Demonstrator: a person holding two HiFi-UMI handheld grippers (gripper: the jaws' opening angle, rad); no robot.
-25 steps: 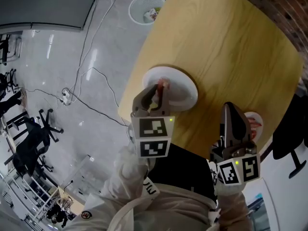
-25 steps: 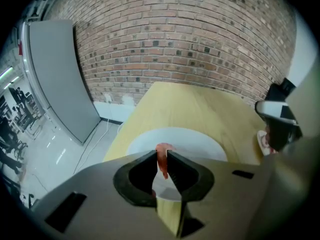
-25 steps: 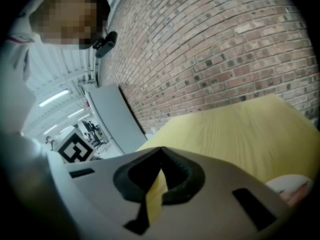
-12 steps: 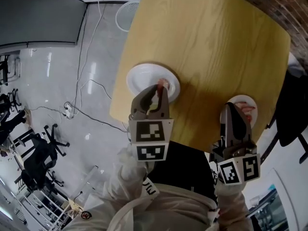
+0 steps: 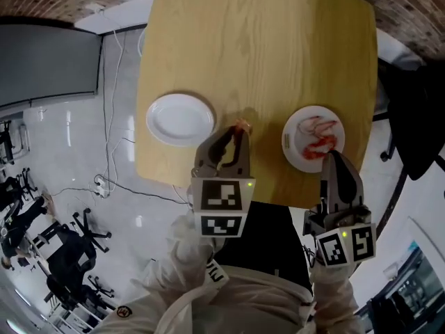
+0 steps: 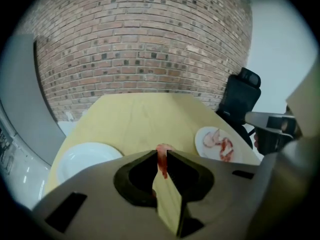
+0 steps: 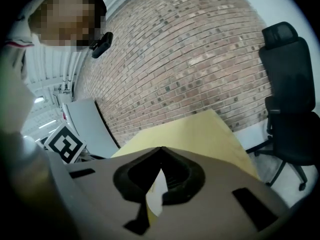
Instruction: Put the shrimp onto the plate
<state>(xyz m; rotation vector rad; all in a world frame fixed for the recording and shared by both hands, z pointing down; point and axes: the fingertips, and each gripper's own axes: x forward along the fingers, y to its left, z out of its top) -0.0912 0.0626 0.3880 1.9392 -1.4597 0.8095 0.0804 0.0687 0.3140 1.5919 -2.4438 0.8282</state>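
**A:** What's the layout, biggest thing first?

**B:** The wooden counter (image 5: 264, 54). An empty white plate (image 5: 179, 119) sits near its left edge. A smaller plate (image 5: 292, 142) sits near the right edge, well apart from the first, with a few pink shrimps (image 5: 318, 136) lying on it.

**A:** And the grippers?

**B:** The left gripper (image 5: 239, 133) hangs over bare wood between the two plates. Its jaws are pinched on one shrimp (image 6: 161, 158). The right gripper (image 5: 333, 157) is low at the near side of the smaller plate. Its jaws are pressed together with nothing between them.

**A:** So the shrimp is in the air, not on either plate?

**B:** Yes. It is nipped at the jaw tips, with a pink bit sticking out past them. I'd say the carry to the empty white plate is only partly done, and that plate lies off to the left of the gripper.

**A:** What could go wrong?

**B:** The hold looks thin, and a shrimp is probably slippery. A quick swing left could let it slide out onto the counter, short of the rim. The plate is also close to the counter's edge, so releasing too far over could send the shrimp to the floor. Opening from too high could let it bounce off the glossy plate.
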